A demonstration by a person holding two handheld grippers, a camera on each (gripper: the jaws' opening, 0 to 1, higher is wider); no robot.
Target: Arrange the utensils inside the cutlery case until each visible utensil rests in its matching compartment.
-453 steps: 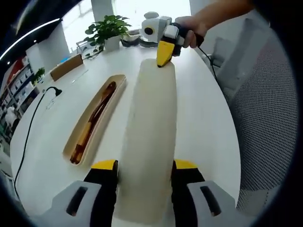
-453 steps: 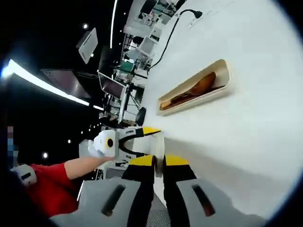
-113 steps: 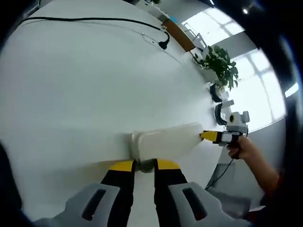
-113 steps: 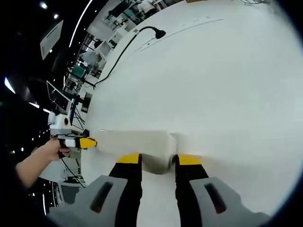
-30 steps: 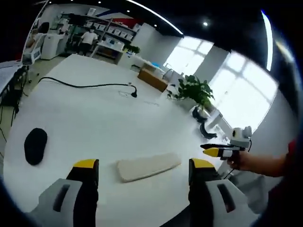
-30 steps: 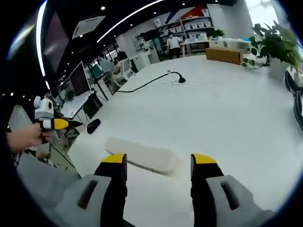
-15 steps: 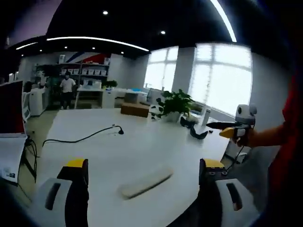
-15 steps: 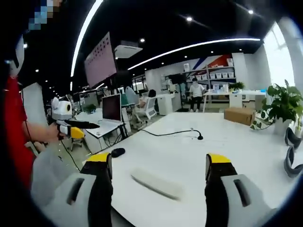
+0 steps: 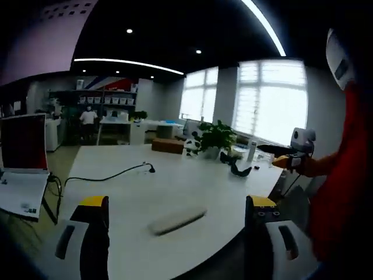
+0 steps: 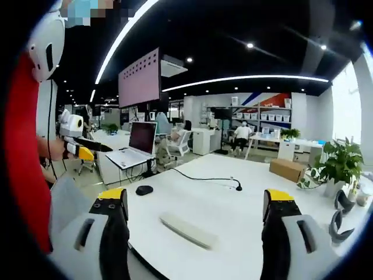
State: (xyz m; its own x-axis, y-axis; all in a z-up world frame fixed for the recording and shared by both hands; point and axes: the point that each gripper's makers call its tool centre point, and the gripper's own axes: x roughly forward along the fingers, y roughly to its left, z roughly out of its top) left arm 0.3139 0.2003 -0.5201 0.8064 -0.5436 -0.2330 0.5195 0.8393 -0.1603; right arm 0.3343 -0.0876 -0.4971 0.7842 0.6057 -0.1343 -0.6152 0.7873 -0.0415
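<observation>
In the left gripper view the left gripper (image 9: 173,209) has its jaws spread wide with nothing between them. The closed cutlery case (image 9: 176,220) lies flat on the white table (image 9: 122,192), in the gap between the jaws and apart from both. At 3 o'clock the right gripper (image 9: 274,154) is held up in a hand (image 9: 298,165), well clear of the table; its narrow tips look nearly together, though I cannot tell for certain from here.

In the right gripper view the right gripper's jaws stand wide apart and hold nothing. The case sits at 6 o'clock between them. A black mouse (image 10: 144,190) lies at 9 o'clock from the case, near the table edge. A potted plant (image 10: 337,167) stands at 3 o'clock.
</observation>
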